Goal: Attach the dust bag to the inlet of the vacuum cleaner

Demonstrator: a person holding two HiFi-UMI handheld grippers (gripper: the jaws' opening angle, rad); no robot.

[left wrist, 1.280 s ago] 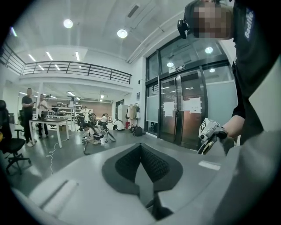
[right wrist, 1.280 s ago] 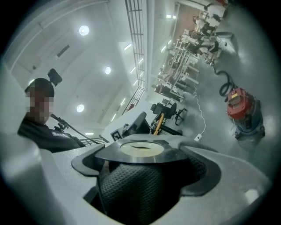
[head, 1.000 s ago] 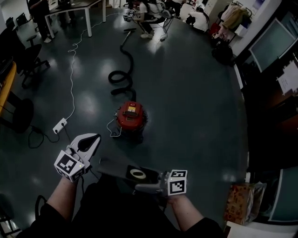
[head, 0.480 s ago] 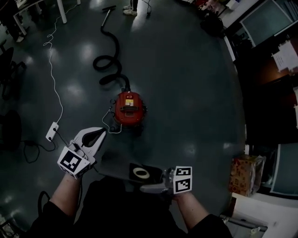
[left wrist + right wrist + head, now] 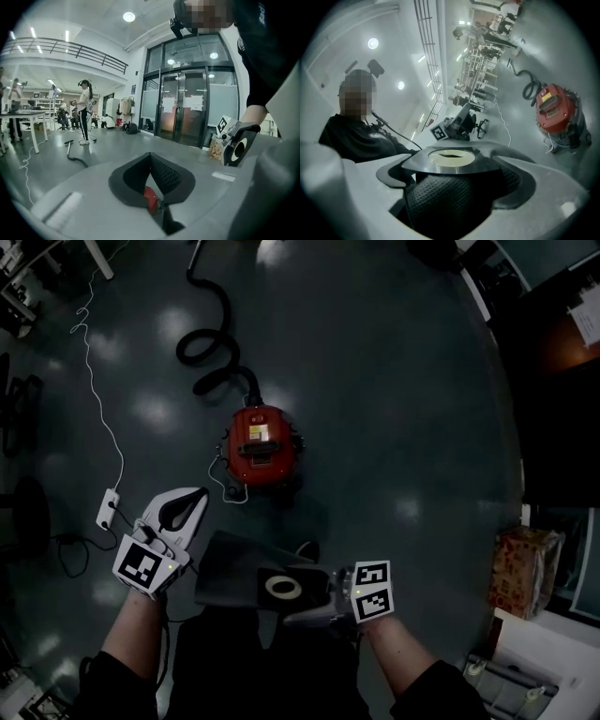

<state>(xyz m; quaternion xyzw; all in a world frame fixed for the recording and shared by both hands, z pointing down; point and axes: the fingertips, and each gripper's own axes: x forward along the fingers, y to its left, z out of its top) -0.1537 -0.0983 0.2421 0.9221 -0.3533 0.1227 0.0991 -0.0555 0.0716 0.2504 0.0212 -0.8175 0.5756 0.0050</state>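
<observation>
The task was judged to be at an early stage. The dust bag [image 5: 230, 570] was carried in the air on the person's side of the vacuum cleaner [image 5: 260, 444], well apart from it, and nothing had yet been fitted. The right hand-held gripper [image 5: 314, 604] was clamped on the bag's stiff collar, beside the round opening, which was turned upward. The left hand-held gripper [image 5: 192, 504] was seen with its jaws together and nothing held between them, just beside the bag's left edge and pointed toward the vacuum cleaner. The red drum was stood upright with its lid apparently still on. The inlet could not be made out, so the approach, the opening of the drum and the pressing of the collar onto the inlet were all judged to be left. The surface was a dark, glossy floor [image 5: 403, 418] on which ceiling lights were reflected. A power strip [image 5: 107, 510] and a white cable [image 5: 92, 390] were laid to the left of the vacuum cleaner, a brownish box [image 5: 522, 573] was set well to its right, and a black hose [image 5: 211, 348] was coiled beyond it. Farther off, glass doors [image 5: 185, 110] and a standing person [image 5: 84, 112] were shown in a high, bright hall.
</observation>
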